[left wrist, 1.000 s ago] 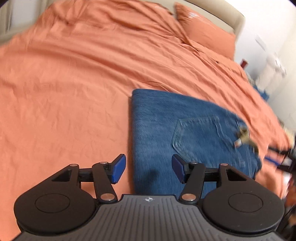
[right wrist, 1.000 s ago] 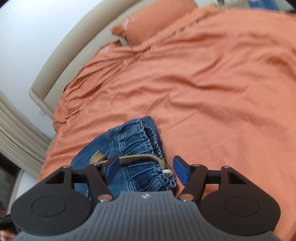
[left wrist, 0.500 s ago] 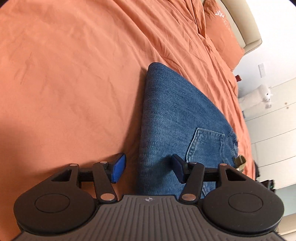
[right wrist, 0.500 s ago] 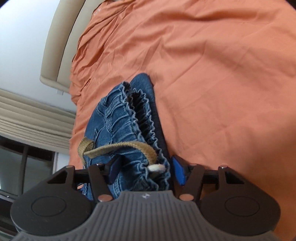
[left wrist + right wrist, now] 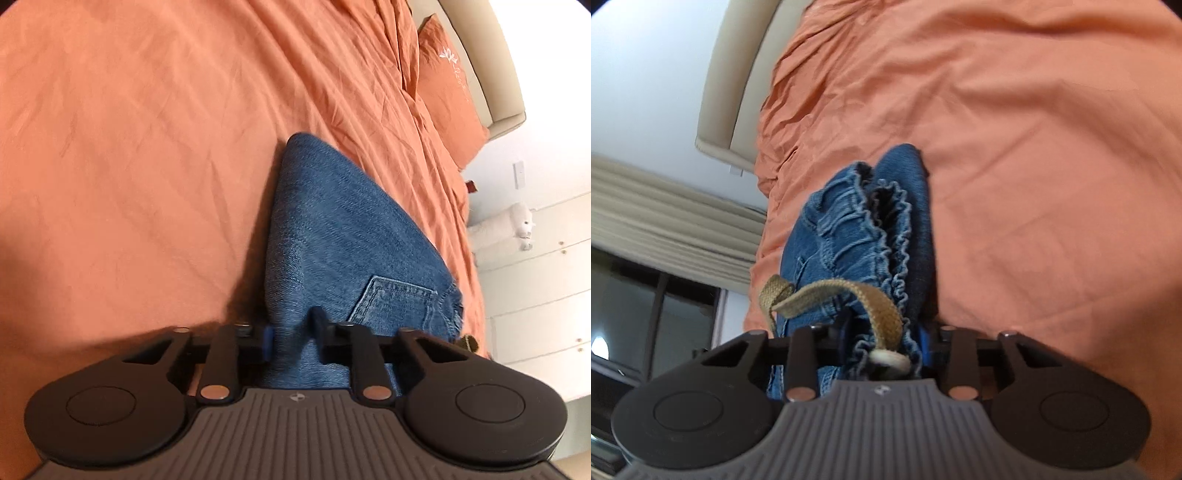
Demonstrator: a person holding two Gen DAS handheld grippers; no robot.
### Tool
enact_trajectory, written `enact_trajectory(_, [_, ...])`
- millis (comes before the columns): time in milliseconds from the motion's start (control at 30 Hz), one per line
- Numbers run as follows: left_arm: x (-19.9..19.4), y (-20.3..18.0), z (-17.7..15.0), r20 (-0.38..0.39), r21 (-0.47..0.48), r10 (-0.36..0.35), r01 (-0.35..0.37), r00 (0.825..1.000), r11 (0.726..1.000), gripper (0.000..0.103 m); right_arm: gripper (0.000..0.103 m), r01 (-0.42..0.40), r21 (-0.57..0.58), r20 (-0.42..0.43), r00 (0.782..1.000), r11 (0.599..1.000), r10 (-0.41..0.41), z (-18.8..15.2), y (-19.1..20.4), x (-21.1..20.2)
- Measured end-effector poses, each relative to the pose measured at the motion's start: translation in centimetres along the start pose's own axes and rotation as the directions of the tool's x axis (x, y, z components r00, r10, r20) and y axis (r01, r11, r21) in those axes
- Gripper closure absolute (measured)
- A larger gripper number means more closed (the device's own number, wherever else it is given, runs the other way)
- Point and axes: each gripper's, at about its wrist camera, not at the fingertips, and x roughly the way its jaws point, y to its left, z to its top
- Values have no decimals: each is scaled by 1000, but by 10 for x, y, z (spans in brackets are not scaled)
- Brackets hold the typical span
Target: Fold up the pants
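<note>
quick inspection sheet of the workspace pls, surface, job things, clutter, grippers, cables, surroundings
surface: orange bedsheet, wrinkled
job's things: folded jeans on the sheet; tan drawstring at the waistband
clutter: nothing seen
grippers: left gripper shut on the jeans' folded edge, jaws just closed; right gripper shut on the waistband, jaws just closed
cables: nothing seen
surroundings: pillow, headboard, curtain, window

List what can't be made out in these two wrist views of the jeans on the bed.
- Left wrist: the jeans edge pinched in the left gripper is hidden by its body; the waistband is cut off behind the right finger.
- Right wrist: the pinch of the right gripper on the waistband is hidden by the drawstring and bunched denim; the legs are out of sight.
- Both: the bed under the jeans.
</note>
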Motion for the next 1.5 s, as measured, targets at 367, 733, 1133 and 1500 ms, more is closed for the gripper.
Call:
enact_trajectory(367, [-42, -56, -15, 106, 158, 95, -111, 990, 981, 97, 84, 18, -158, 124, 992, 987, 2, -23, 67, -31])
enact_trajectory(733, [-119, -61, -42, 112, 231, 184, -206, 976, 951, 97, 85, -30, -195, 76, 996, 980, 46, -99, 114, -25])
enact_trajectory(1133, [-209, -38, -48, 207, 244, 228, -276, 951, 930, 97, 85, -56, -334, 26, 997, 941, 69, -157, 204, 8])
enact_trajectory(1500, [-248, 10, 0, 236, 197, 251, -299, 939, 934, 97, 85, -45, -441, 1, 999, 897, 51, -166, 277, 76])
